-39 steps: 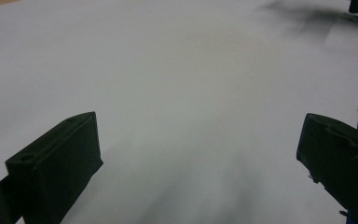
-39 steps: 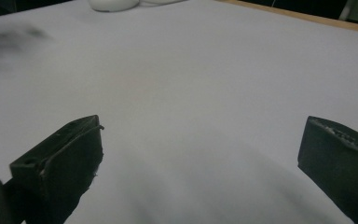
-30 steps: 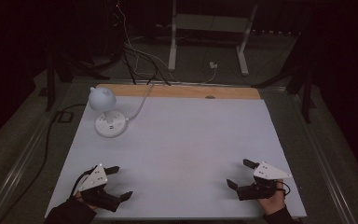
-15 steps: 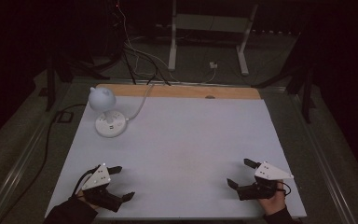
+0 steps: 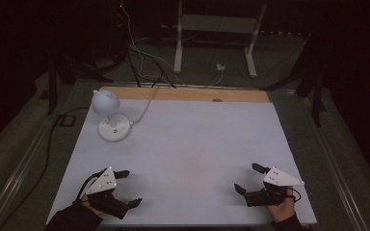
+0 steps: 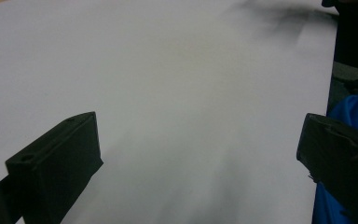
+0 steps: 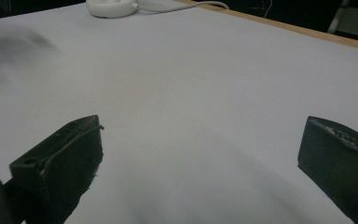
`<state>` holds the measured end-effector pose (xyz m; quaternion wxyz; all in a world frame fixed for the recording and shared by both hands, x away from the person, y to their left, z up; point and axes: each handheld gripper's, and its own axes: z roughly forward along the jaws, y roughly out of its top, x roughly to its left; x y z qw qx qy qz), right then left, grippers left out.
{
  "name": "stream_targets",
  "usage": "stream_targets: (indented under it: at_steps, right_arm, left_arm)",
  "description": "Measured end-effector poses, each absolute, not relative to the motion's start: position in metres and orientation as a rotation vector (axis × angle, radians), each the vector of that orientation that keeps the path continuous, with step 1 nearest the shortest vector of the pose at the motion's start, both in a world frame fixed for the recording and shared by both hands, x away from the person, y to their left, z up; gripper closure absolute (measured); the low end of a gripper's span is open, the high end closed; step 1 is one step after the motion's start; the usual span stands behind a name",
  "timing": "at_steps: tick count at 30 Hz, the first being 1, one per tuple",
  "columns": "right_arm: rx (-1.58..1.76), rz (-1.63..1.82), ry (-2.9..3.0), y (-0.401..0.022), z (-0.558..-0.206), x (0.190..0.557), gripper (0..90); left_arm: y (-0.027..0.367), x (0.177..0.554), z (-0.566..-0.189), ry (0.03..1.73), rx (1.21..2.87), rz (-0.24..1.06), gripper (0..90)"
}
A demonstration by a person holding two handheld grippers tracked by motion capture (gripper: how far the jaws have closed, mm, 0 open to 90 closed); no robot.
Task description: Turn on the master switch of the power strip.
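Grippers first: we have the left gripper (image 5: 126, 188) low at the near left corner of the white table sheet (image 5: 197, 144) and the right gripper (image 5: 249, 179) at the near right, well apart from each other. In the left gripper view and in the right gripper view alike, the 2 black jaws stand wide apart with nothing but bare sheet between them, so we hold nothing on either side.

The 1 thing on the table is the small white desk lamp (image 5: 110, 115), standing upright on its round base (image 7: 112, 8) near the far left corner, its white cord (image 5: 144, 107) running off over the wooden back edge (image 5: 188, 94). It is well apart from both of us, though nearer the left gripper.

We judge this to be the starting step, with both hands parked and no reach begun. If the lamp is our work, the next move calls for carrying the left gripper forward along the left side, jaws kept open, and lining them up on the base or neck without snagging the cord.
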<state>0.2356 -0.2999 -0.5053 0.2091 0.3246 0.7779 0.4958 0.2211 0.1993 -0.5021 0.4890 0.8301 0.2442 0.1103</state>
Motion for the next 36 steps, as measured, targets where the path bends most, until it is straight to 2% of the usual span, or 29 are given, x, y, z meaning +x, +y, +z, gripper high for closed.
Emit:
stream_targets:
  at_steps: [27,36]
  right_arm:
    - [0.906,1.390,2.143,-0.301,-0.504,0.234,0.0]
    - [0.910,1.398,2.140,-0.301,-0.503,0.234,0.0]
  left_arm:
    - [0.190,0.235,-0.474,0.630,1.944,0.324,0.3]
    - [0.187,0.251,-0.465,0.699,1.913,0.392,0.3]
